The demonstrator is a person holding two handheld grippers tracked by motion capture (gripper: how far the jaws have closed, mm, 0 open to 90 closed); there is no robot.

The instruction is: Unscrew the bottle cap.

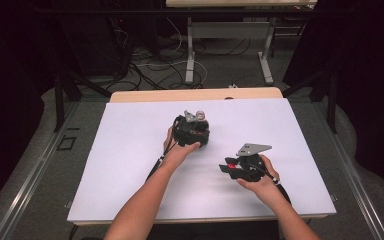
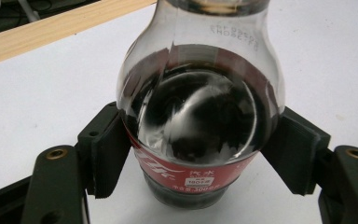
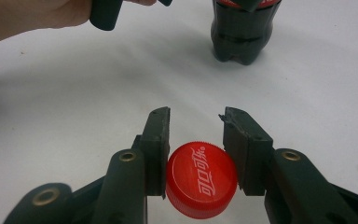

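Red cap (image 3: 201, 179) sits pinched between the pads of the right tongs (image 3: 196, 122), printed top facing up, held just above the white sheet. Cola bottle (image 2: 198, 112) stands upright on the tabletop (image 1: 130, 165), mouth open, dark drink filling the lower body; left tongs (image 2: 200, 154) clamp it at the label band, both pads pressed on the sides. From the bottle, the right tongs (image 1: 240, 167) sit near, toward the person's side and to its right; the left tongs (image 1: 192, 131) are right on the bottle.

Step in hand, by my read: cap is off, bottle steadied, either just uncapped or about to be recapped. If recapping, the next move calls for lifting the cap over the bottle's mouth, levelling it, then turning while the left grip stays firm so the bottle does not spin or tip.

Surface: white sheet over a wooden top, nothing else near the bottle. Beyond the bottle, grey floor, loose cables (image 1: 155, 65), another table's legs (image 1: 190, 55), dark curtains.
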